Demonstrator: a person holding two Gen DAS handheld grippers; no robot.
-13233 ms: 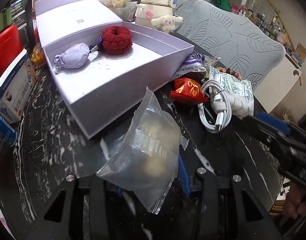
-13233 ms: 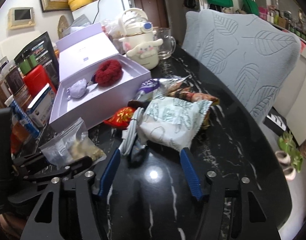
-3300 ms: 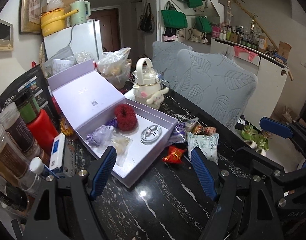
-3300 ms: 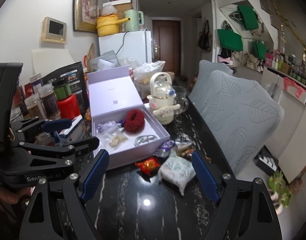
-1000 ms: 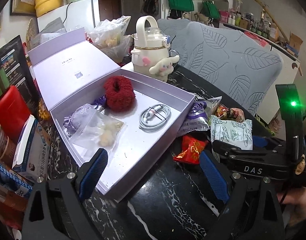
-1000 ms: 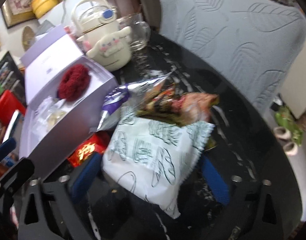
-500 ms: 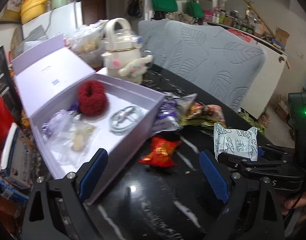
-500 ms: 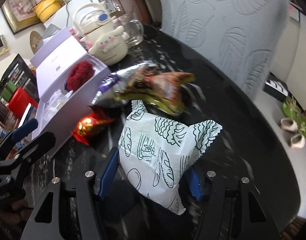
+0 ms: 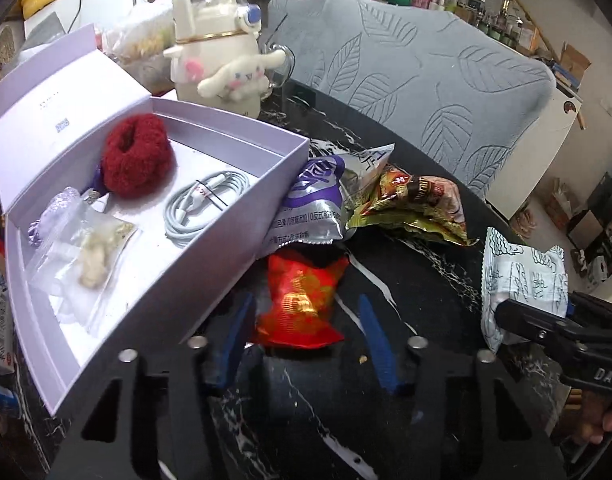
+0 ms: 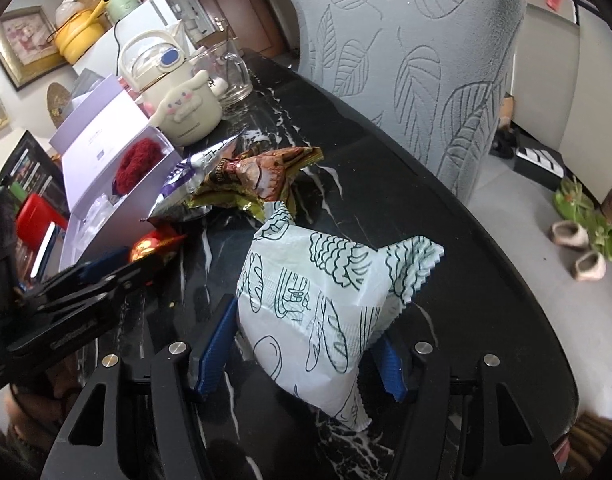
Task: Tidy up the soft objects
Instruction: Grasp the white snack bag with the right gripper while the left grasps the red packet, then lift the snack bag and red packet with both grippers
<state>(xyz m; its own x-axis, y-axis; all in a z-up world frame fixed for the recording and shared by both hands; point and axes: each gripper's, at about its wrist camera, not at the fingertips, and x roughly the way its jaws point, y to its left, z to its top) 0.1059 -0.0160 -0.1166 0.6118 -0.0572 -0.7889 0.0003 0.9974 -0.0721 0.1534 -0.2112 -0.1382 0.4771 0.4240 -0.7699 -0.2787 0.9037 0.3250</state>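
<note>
My right gripper is shut on a white bread packet with green drawings, held above the black marble table; the packet also shows in the left wrist view. My left gripper is open, its blue fingers on either side of a red snack packet lying on the table. The open lilac box holds a red scrunchie, a coiled white cable, a clear bag and a small lilac pouch.
A purple-silver packet leans on the box's corner, next to a brown-gold packet. A cream kettle with a plush dog and a glass mug stand behind. A grey leaf-pattern chair sits beyond the table edge.
My left gripper has dropped down and forward and its fingers have narrowed around the red packet. My right gripper has lifted the bread packet a little higher and to the right.
</note>
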